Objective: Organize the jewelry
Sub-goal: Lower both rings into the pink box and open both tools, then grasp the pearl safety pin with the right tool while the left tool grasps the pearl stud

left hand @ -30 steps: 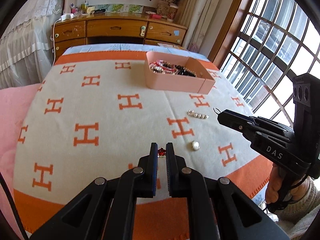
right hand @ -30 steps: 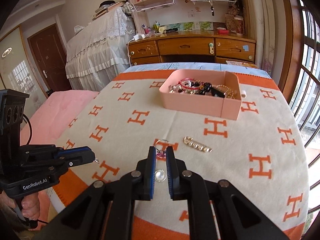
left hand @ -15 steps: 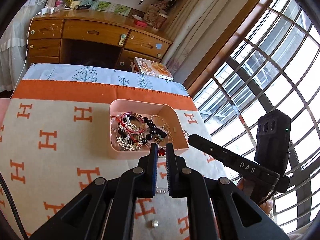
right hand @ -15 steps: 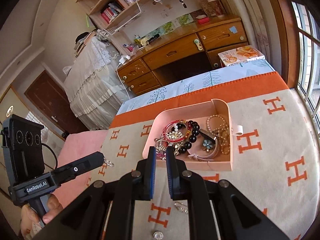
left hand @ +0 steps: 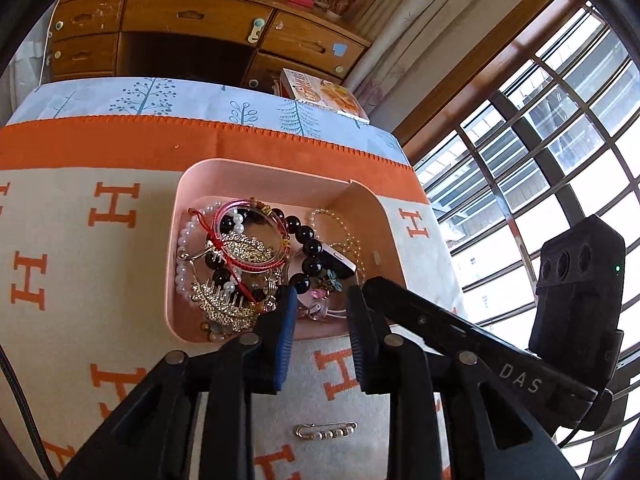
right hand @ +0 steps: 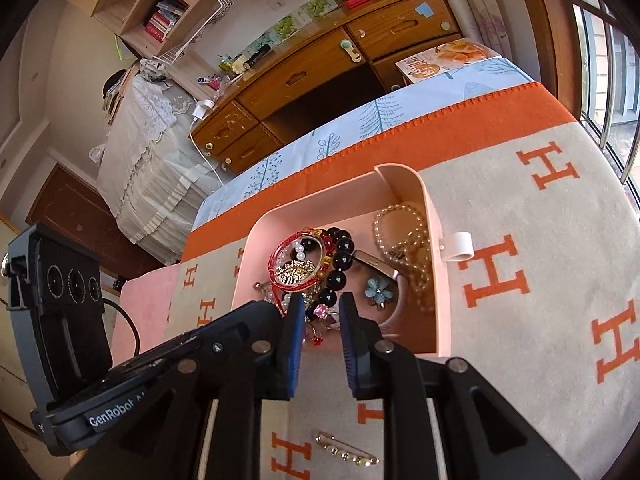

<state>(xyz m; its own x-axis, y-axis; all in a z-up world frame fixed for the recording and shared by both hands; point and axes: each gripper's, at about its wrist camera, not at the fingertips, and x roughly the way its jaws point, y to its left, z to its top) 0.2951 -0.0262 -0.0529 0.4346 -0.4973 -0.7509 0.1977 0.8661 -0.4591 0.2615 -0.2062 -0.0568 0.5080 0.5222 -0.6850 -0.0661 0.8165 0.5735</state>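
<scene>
Both hand-held grippers poised over the near edge of a pink rounded plastic tray (left hand: 386,216), on a cream blanket patterned with orange H letters (left hand: 72,240). Left black two-finger gripper (left hand: 320,312) released, blue-padded jaws spread apart with nothing between them, tips above the tray's near wall. Right black two-finger gripper (right hand: 319,320) likewise released, jaws parted and empty, tips over the near part of the tray; in the left wrist view, crossing in from the right, its tip just beside the left one.

Inside the tray, a tangled heap: a red cord bangle (left hand: 244,236) over a gold filigree leaf brooch (left hand: 240,252), a strand of black round beads (left hand: 308,248), a white pearl bracelet (left hand: 182,260) along the left wall, a pale gold bead chain (right hand: 404,248) toward the right wall, a small blue flower charm (right hand: 378,289), and a pink-and-red charm piece (right hand: 318,322) lying directly below the open right jaws.

Outside the tray, nearer than its front wall, a gold safety-pin brooch strung with pearls (left hand: 326,431) flat on the blanket, well apart from both grippers' tips. Beyond the blanket's orange border, a wooden dresser with drawers (left hand: 192,28).
</scene>
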